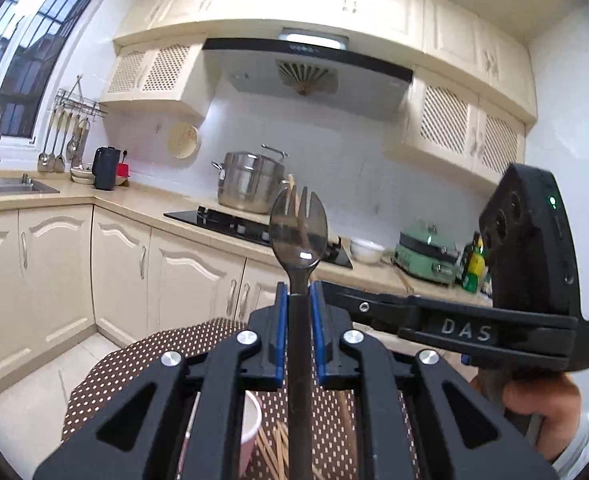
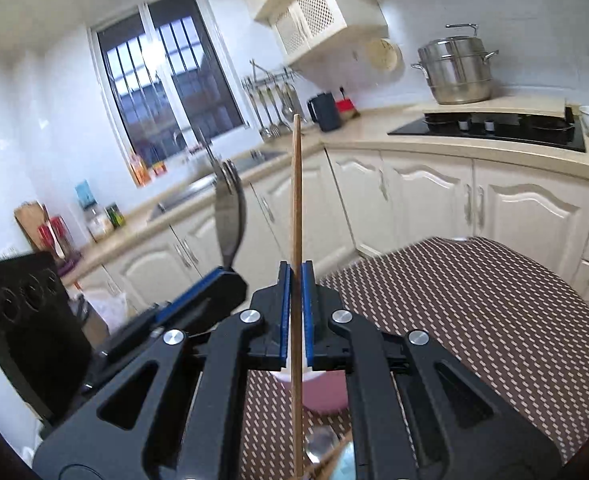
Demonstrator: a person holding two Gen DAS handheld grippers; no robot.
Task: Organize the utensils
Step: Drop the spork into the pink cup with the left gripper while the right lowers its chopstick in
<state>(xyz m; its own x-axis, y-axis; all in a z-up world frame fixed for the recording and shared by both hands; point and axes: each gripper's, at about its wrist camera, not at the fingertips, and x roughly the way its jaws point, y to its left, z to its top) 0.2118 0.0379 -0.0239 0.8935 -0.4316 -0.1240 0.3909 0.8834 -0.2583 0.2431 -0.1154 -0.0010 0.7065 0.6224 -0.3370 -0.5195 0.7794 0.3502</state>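
We recorded both tools raised above the round worktop covered in a brown dotted cloth (image 2: 494,320), which we took as our landmark.

Left tool (image 1: 299,292): blue-padded jaws pressed together on the handle of a dark metal spork with short tines (image 1: 298,232). Its head stood upright, clear of the cloth, with the kitchen cabinets behind it.

Right tool (image 2: 295,276): jaws pinching a single thin wooden chopstick (image 2: 296,200), held near upright. Most of its length rose above the pads and the rest ran down toward the cloth.

Seen from the right wrist, the left tool (image 2: 214,292) and its spork (image 2: 230,216) sat just beside the chopstick, on its left. From the left wrist, the right tool's body (image 1: 474,328) crossed close on the right, held by a person's hand (image 1: 542,404).

On the cloth below the tools stood a pink paper cup with a white rim (image 2: 322,392), and loose wooden chopsticks (image 1: 278,448) lay beside it. We could not identify the shiny rounded item below the cup.

Risks, as we judged them:
- The two tools were close together; a careless swing could knock spork against chopstick and twist either in its grip.
- The chopstick was thin and pinched over a short span, so it might pivot or slip if lowered at a slant.
- The cup looked light; a long utensil dropped in off-centre, or catching the rim, could tip it.
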